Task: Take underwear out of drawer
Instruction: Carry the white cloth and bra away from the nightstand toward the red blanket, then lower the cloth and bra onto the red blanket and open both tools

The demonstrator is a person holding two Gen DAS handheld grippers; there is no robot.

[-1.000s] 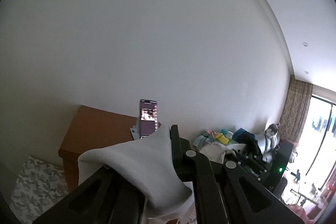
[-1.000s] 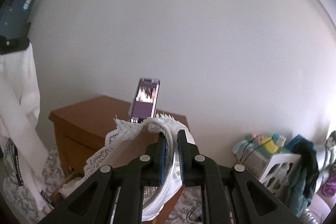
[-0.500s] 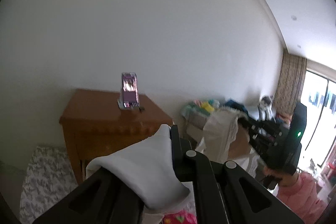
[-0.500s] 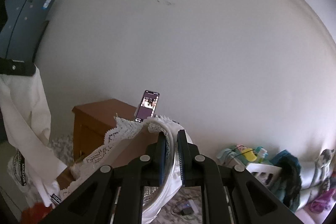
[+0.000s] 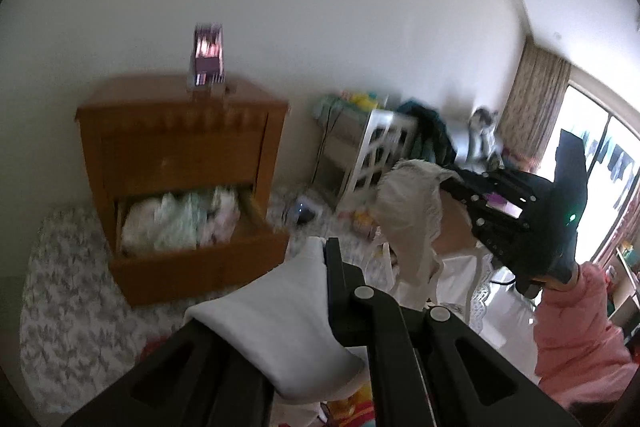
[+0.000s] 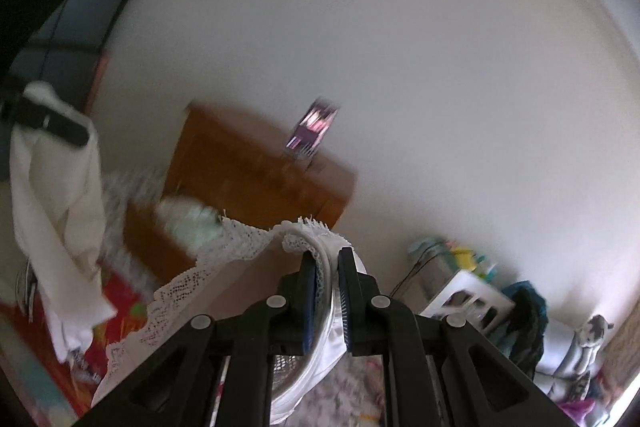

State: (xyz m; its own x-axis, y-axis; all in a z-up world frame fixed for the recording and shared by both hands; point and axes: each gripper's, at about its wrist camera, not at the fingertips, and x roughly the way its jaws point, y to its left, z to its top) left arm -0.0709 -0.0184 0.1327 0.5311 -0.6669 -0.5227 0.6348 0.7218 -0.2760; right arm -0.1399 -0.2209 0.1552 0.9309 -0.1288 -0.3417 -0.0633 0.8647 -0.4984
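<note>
Both grippers are clear of the furniture with cloth in them, so I judge the step in hand to be carrying the garments away from the drawer. The left gripper (image 5: 326,247), at the lower centre of the left wrist view, is clenched on a plain white folded undergarment (image 5: 276,311) that drapes over its left finger. The right gripper (image 6: 329,259), at the lower centre of its own view, is clenched on a white lace-trimmed undergarment (image 6: 224,259), whose scalloped edge trails off toward the lower left.

The open lower wooden drawer (image 5: 200,259) of the brown wooden cabinet (image 5: 180,143) sits at the left of the left wrist view, well apart from both grippers.

Count: two grippers, two held garments, one cabinet with one drawer open. A heap of pale folded garments (image 5: 176,219) fills that drawer; blur prevents a count. One lit phone on a stand (image 5: 207,57) stands on the cabinet top.

The next move, as I judge it, calls for a clear place to lay both pieces down, then releasing each without snagging the lace.
</note>
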